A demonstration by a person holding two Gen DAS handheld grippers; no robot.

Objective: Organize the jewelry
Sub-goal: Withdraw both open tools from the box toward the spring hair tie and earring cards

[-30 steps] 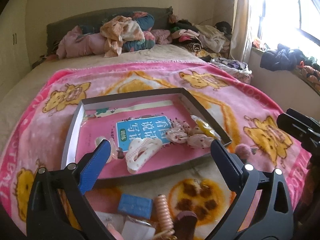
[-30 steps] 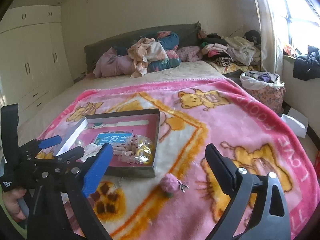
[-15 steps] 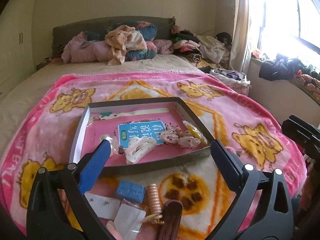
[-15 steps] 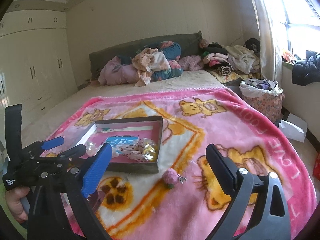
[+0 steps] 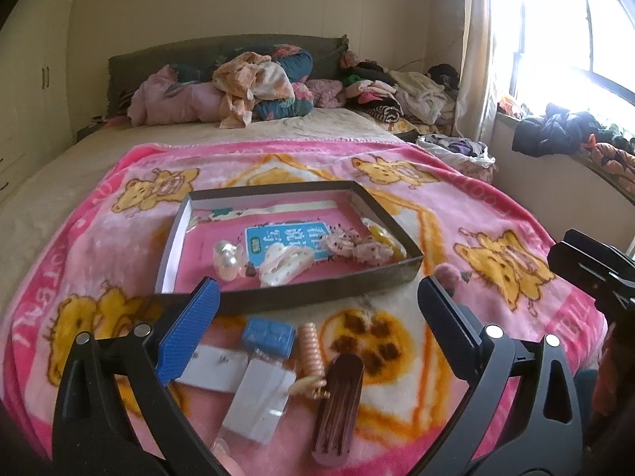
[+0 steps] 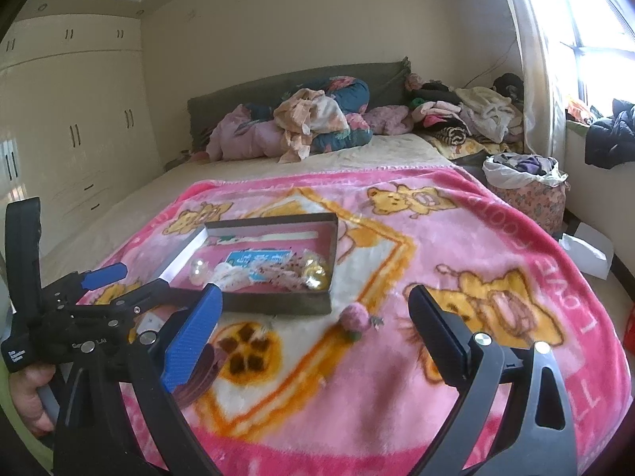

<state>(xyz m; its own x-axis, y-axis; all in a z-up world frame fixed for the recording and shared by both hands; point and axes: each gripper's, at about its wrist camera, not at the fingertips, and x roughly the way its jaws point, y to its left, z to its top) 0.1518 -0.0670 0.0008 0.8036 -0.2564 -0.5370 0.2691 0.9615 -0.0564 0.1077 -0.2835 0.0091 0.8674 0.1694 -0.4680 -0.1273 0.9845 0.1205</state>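
Observation:
A shallow dark box [image 5: 397, 273] [image 6: 278, 301] lies on the pink blanket. It holds a white hair claw [image 5: 283, 261], a pearl piece [image 5: 227, 258], floral scrunchies [image 5: 357, 248] and a yellow piece [image 6: 313, 271]. In front of the box lie a blue pad [image 5: 268, 337], a spiral hair tie [image 5: 309, 347], a brown clip [image 5: 339, 408] and clear cards [image 5: 258, 404]. A pink pompom [image 6: 354, 317] [image 5: 448, 275] lies right of the box. My left gripper [image 5: 317, 317] is open above these loose items. My right gripper [image 6: 313, 325] is open and empty above the blanket.
The pink bear blanket [image 6: 456, 246] covers the bed's front half. Piled clothes and bedding [image 5: 246, 87] lie at the headboard. A laundry basket [image 6: 528, 186] stands right of the bed under the window. Wardrobes [image 6: 71, 127] line the left wall.
Both grippers have drawn back and risen away from the box, so more of the blanket and the loose items in front of the box show. Both stay open.

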